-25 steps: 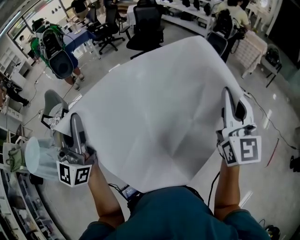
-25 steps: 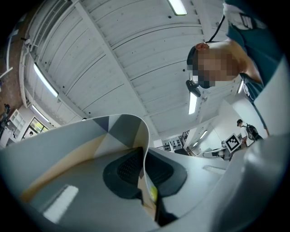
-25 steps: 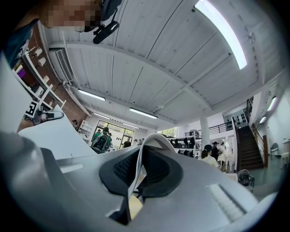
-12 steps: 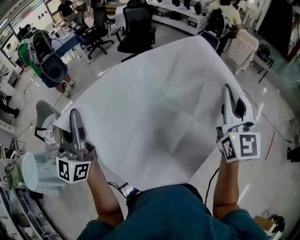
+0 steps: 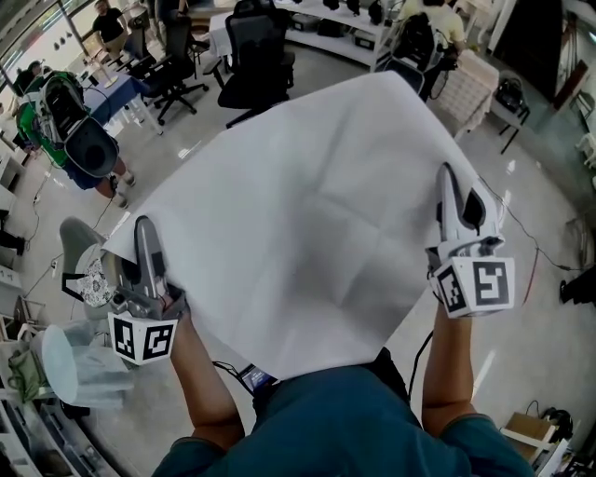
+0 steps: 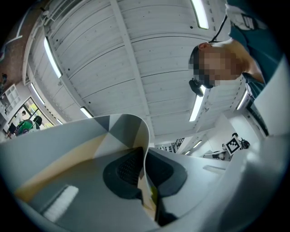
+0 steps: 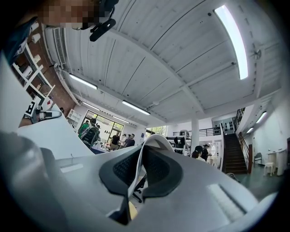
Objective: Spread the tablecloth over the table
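A large white tablecloth point(image 5: 307, 224) hangs spread in the air in front of me, creased from folding. My left gripper point(image 5: 142, 238) is shut on its near left corner, and my right gripper point(image 5: 448, 186) is shut on its near right edge. In the left gripper view the cloth point(image 6: 122, 131) curls up out of the closed pads point(image 6: 129, 170) and shows a grey and beige patterned side. In the right gripper view a thin fold of cloth point(image 7: 156, 140) stands pinched between the dark pads point(image 7: 122, 170). No table shows; the cloth hides what lies under it.
Black office chairs point(image 5: 251, 65) stand on the shiny floor beyond the cloth. A person with a green backpack point(image 5: 60, 102) is at the far left, and a grey chair point(image 5: 79, 252) stands by my left gripper. Desks with seated people point(image 5: 433, 19) line the back.
Both grippers keep their grip on the cloth, still stretched between them. The room below has drifted left in view: the backpack person and the chairs sit further left and up.
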Demonstrator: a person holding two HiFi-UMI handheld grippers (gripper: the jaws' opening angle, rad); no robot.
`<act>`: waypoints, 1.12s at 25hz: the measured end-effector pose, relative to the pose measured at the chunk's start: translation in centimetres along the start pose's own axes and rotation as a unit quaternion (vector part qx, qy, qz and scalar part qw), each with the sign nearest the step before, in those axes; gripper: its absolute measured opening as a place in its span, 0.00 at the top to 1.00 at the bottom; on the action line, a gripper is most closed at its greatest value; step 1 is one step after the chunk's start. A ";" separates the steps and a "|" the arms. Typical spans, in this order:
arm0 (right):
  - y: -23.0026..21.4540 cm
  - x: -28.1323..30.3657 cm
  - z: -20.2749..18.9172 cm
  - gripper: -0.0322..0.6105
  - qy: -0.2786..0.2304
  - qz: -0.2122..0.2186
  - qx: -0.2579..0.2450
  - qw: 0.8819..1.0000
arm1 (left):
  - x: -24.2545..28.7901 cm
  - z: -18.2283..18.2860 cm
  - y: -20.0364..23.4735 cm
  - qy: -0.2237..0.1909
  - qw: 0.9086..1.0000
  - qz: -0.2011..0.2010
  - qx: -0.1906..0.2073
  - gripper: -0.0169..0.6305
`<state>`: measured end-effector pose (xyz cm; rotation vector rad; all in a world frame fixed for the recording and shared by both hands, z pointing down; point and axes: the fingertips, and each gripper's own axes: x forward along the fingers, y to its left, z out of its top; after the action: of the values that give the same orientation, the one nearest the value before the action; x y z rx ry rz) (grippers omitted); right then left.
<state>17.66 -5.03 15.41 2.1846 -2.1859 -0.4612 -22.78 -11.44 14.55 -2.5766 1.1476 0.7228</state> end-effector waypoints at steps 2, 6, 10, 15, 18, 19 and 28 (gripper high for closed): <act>0.0 0.4 -0.1 0.93 0.003 -0.001 -0.002 1.000 | 0.3 -0.3 0.4 0.000 1.000 -0.001 -0.003 0.97; -0.4 1.8 -1.0 0.93 0.005 0.001 0.001 1.000 | 1.1 -1.4 0.9 0.003 1.000 0.002 -0.004 0.97; -1.2 4.0 -2.0 0.93 0.004 0.010 0.006 1.000 | 2.3 -2.3 1.5 0.008 1.000 0.012 0.003 0.97; -1.9 7.9 -3.3 0.93 0.001 0.027 0.016 1.000 | 4.1 -3.4 3.2 0.013 0.999 0.034 0.011 0.97; -2.7 10.3 -4.9 0.93 0.003 0.033 0.018 0.999 | 5.4 -5.3 4.1 0.025 0.999 0.042 0.018 0.97; -2.9 11.2 -5.7 0.93 0.005 0.036 0.020 0.999 | 5.8 -6.1 4.5 0.028 0.998 0.047 0.018 0.97; -4.0 18.4 -13.9 0.93 0.047 0.056 0.038 0.997 | 7.9 -14.8 9.1 0.081 0.993 0.090 -0.003 0.96</act>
<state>24.20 -25.68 24.26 2.0582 -2.2971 -0.2702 -19.92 -28.35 22.93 -2.5992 1.4450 0.5613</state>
